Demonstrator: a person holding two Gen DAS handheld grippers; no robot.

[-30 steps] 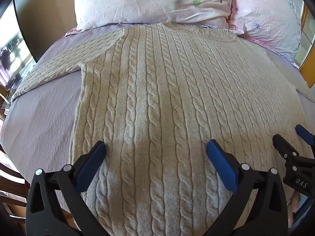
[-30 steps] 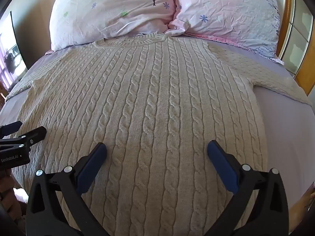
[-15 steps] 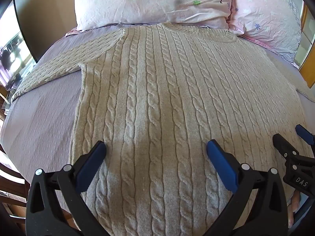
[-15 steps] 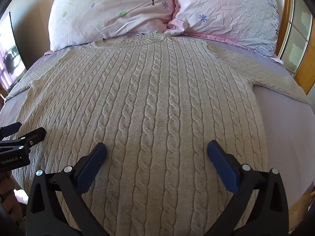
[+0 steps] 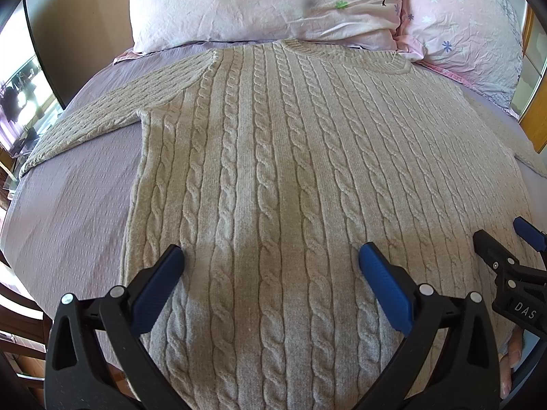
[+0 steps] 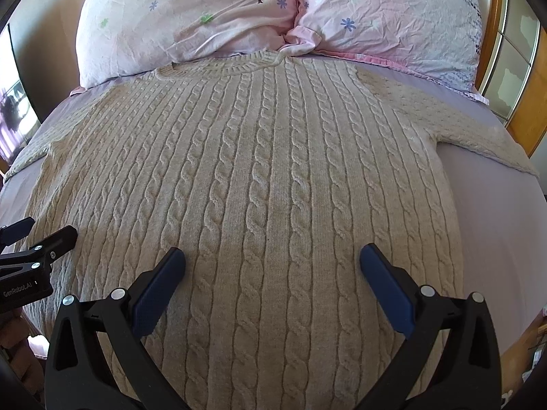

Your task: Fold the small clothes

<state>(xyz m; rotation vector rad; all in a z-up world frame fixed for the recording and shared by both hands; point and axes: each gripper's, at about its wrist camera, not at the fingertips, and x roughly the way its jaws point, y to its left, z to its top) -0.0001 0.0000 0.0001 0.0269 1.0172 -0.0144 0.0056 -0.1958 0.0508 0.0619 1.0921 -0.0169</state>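
Almost nothing has changed over the last second: my left hand-held gripper [image 5: 270, 266] and right hand-held gripper [image 6: 271, 266] hover just as before, both spread wide and holding nothing. The cable-knit sweater [image 5: 290, 171] lies flat on the bed [image 5: 68, 198], collar up against the pillows [image 6: 205, 17], hem toward me, its left sleeve [image 5: 102, 119] and right sleeve [image 6: 461, 130] stretched out sideways. To me that means the folding hasn't begun; I judge the spreading is done, and bringing a sleeve or a side edge across the body comes next.
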